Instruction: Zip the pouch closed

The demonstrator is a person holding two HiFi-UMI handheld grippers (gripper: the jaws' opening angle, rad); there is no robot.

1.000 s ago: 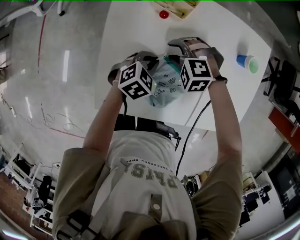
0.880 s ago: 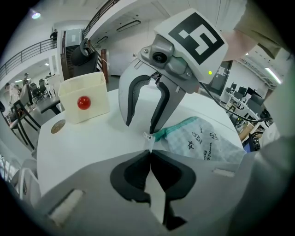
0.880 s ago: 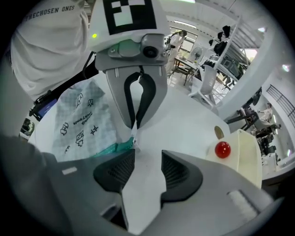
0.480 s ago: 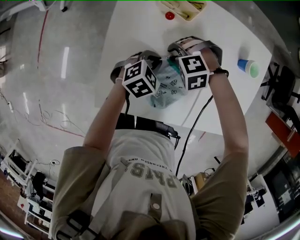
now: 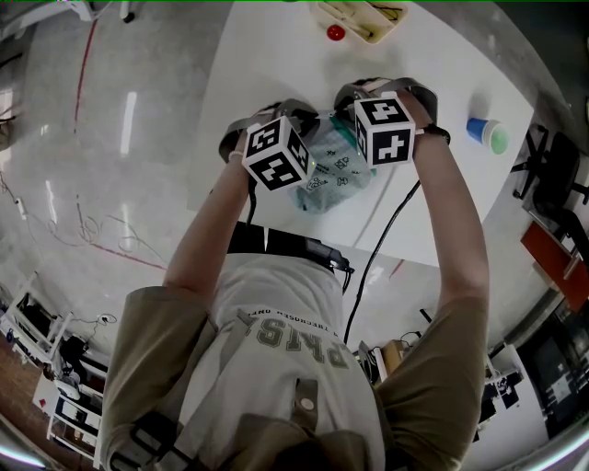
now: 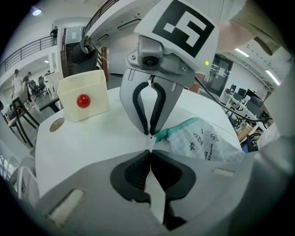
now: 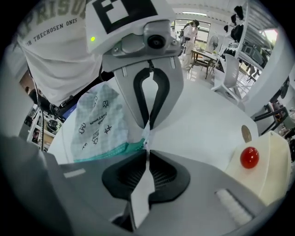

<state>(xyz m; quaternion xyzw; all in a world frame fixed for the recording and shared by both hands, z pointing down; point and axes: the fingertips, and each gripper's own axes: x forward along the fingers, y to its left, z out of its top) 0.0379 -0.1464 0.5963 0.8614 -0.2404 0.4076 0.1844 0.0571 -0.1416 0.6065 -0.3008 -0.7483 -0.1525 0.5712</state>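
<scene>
Head view — left gripper (image 5: 308, 127) and right gripper (image 5: 345, 112) meet tip to tip at the top edge of the pouch (image 5: 333, 173). The pouch spreads from the jaws toward the person, over the white table (image 5: 258, 55).

Left gripper view — jaws pressed together on the pouch's teal zipper edge (image 6: 177, 130), pouch body right of them, red ball (image 6: 83, 101) far left.

Right gripper view: jaws have just been closing, now narrow, pinching that same edge. Pouch left of jaws.

Surface (image 5: 276, 83): white; most of its top is being left bare.
Far edge: a cream box (image 5: 391, 20) is being carried, with a red ball (image 5: 336, 32) just beside it and a small round disc (image 6: 56, 124) near.
Right side: a blue cup (image 5: 476, 131) is being carried, with a green round thing (image 5: 498, 138) touching it.
Near part: a patterned pouch (image 5: 333, 173) is being shown.
</scene>
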